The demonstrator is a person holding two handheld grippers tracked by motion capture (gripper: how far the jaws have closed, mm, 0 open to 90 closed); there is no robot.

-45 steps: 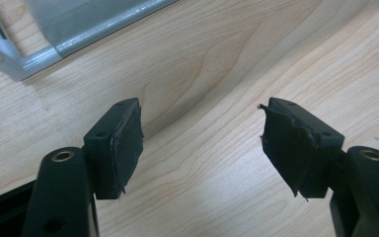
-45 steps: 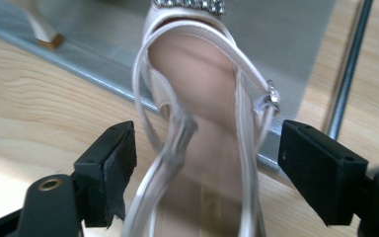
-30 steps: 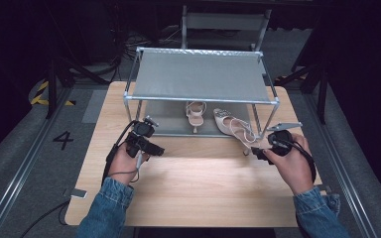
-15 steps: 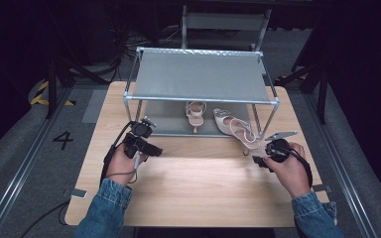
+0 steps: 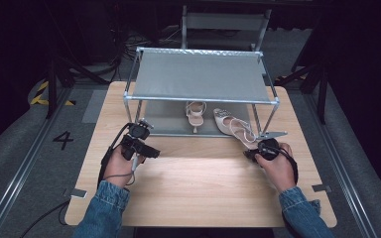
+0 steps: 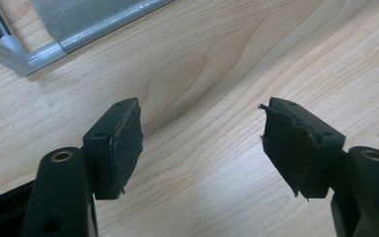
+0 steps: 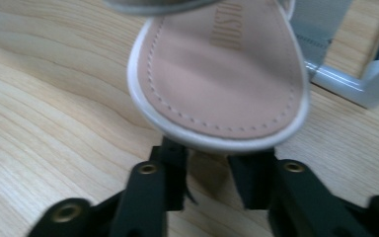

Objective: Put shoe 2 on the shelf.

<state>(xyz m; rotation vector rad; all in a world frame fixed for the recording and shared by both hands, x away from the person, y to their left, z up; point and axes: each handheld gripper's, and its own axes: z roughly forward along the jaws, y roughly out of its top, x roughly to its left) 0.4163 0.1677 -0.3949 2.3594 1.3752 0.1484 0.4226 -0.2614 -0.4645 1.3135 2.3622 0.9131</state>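
- Right gripper (image 5: 252, 152): held in the person's right hand (image 5: 277, 166) low over the wooden table (image 5: 203, 193), pointing toward the shoe rack (image 5: 201, 77).
- Right gripper (image 7: 208, 175), own view: the jaws have just been closing and now stand nearly together. The heel end of the sandal (image 7: 222, 74) lies directly above them. Its underside is hidden, so whether the pads press on the heel post beneath the sole cannot be told.
- Sandal (image 5: 234, 126), high view: it lies just ahead of the right gripper, its back end at the jaws and its toe end reaching under the rack's lower shelf. Pale straps cross its open top.
- Second sandal (image 5: 195, 114): it stands on the rack's lower shelf, ahead of the right gripper, on the side toward the left gripper, and apart from the first sandal.
- Left gripper (image 5: 149, 150): held in the person's left hand (image 5: 119, 166), well apart from both sandals, just short of the rack's front left leg.
- Left gripper (image 6: 202, 143), own view: the jaws are spread wide with only bare table (image 6: 217, 74) between the pads. A corner of the rack's metal frame (image 6: 34, 54) lies ahead and to the upper left.
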